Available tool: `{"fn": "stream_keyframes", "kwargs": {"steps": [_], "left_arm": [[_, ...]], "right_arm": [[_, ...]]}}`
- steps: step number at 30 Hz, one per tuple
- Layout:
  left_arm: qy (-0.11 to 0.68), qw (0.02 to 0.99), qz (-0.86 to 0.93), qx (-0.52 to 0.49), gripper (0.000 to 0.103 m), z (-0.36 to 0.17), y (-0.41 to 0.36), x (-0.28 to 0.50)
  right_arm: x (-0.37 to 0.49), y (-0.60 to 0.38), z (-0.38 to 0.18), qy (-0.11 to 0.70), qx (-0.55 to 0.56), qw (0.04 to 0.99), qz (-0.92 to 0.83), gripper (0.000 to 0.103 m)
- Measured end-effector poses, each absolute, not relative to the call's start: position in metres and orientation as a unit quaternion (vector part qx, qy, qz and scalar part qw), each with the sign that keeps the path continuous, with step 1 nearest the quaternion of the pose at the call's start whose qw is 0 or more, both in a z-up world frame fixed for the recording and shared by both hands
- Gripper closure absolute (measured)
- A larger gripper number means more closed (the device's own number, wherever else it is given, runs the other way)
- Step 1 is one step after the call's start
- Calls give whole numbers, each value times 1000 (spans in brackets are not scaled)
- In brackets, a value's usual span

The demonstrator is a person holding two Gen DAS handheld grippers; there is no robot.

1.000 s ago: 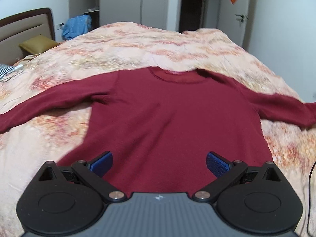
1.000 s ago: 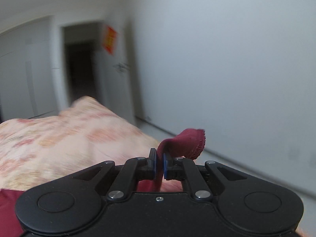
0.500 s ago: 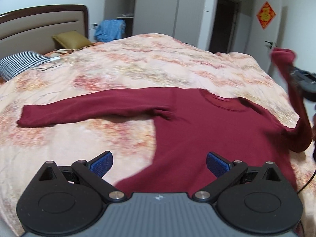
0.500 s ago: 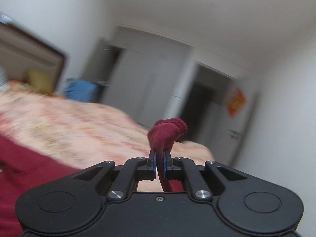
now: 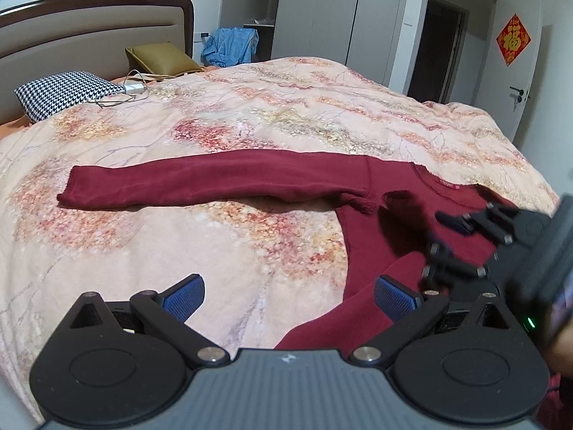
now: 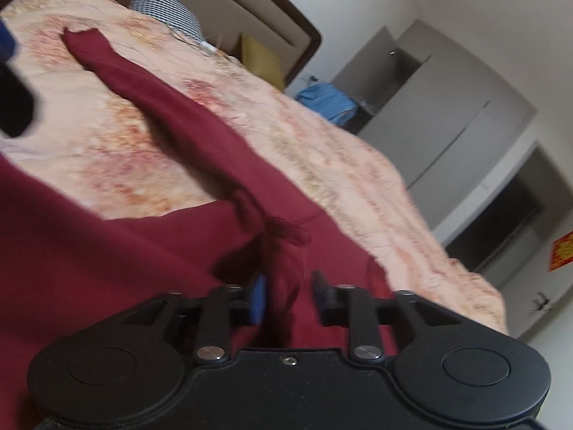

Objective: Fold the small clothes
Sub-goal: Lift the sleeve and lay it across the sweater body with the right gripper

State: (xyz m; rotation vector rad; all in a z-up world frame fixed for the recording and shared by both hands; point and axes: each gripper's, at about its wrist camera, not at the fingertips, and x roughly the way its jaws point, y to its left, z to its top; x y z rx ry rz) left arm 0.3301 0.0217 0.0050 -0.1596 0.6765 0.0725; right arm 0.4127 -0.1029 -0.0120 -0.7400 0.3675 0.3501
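Observation:
A dark red long-sleeved sweater [image 5: 372,222] lies on the floral bedspread [image 5: 200,243]. Its left sleeve [image 5: 215,179] stretches flat to the left. Its right sleeve [image 6: 286,261] is folded over the sweater's body. My left gripper [image 5: 288,295] is open and empty, low above the sweater's hem. My right gripper [image 6: 288,297] is open just above the folded sleeve, its jaws apart on either side of the cuff. It also shows in the left wrist view [image 5: 440,236], over the sweater's body.
A houndstooth pillow [image 5: 68,93] and an olive cushion [image 5: 161,59] lie by the headboard [image 5: 89,32], with a white charger and cable [image 5: 132,89] beside them. Blue cloth [image 5: 231,46] hangs past the bed. Wardrobe doors and a doorway stand behind.
My right gripper carried the right sleeve's cuff across onto the sweater's body, lowered it and opened, letting go. My left gripper swung its view left and stayed open.

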Motion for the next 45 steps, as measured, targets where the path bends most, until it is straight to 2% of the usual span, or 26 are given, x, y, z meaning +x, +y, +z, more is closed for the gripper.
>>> {"fn": "stream_keyframes", "kwargs": {"steps": [1, 3, 5, 8, 15, 22, 25, 28, 31, 32, 33, 34, 35, 36, 40, 45], "left_arm": [[330, 940, 34, -80, 0, 5, 20, 333], [324, 942, 29, -84, 0, 5, 14, 338], [315, 945, 21, -84, 0, 6, 6, 344], [300, 950, 10, -84, 0, 5, -13, 360], [274, 959, -10, -66, 0, -7, -72, 415], [295, 953, 33, -55, 0, -51, -90, 461], [315, 944, 54, -81, 0, -74, -78, 459], [293, 949, 54, -99, 0, -82, -70, 449], [292, 950, 57, -93, 0, -85, -71, 447], [292, 950, 58, -91, 0, -85, -72, 446], [291, 951, 59, -89, 0, -86, -72, 446], [291, 951, 60, -87, 0, -86, -73, 446], [290, 951, 60, -86, 0, -87, -74, 445], [289, 951, 59, -87, 0, -87, -73, 445], [291, 951, 55, -95, 0, -86, -72, 448], [292, 950, 56, -90, 0, -87, -74, 448]], "right_arm": [[409, -108, -10, 178, -351, 902, 176, 47], [398, -127, -9, 175, -334, 907, 188, 27], [393, -144, -4, 170, -314, 913, 195, 14], [377, -183, 3, 159, -276, 926, 203, 2], [367, -274, 1, 174, -210, 952, 141, 1], [398, -380, -1, 223, -27, 974, 33, 1], [421, -425, -8, 233, 69, 969, 34, 1], [450, -458, -19, 260, 152, 953, 31, 1], [466, -472, -25, 253, 179, 950, 29, 12], [468, -473, -25, 251, 176, 951, 27, 23], [471, -473, -26, 250, 170, 953, 22, 45], [478, -473, -27, 250, 162, 954, 17, 60], [483, -473, -28, 255, 155, 954, 14, 85], [485, -472, -28, 257, 152, 954, 12, 94], [476, -470, -16, 221, 106, 969, -18, 98], [483, -483, -35, 246, 131, 960, -32, 97]]}}
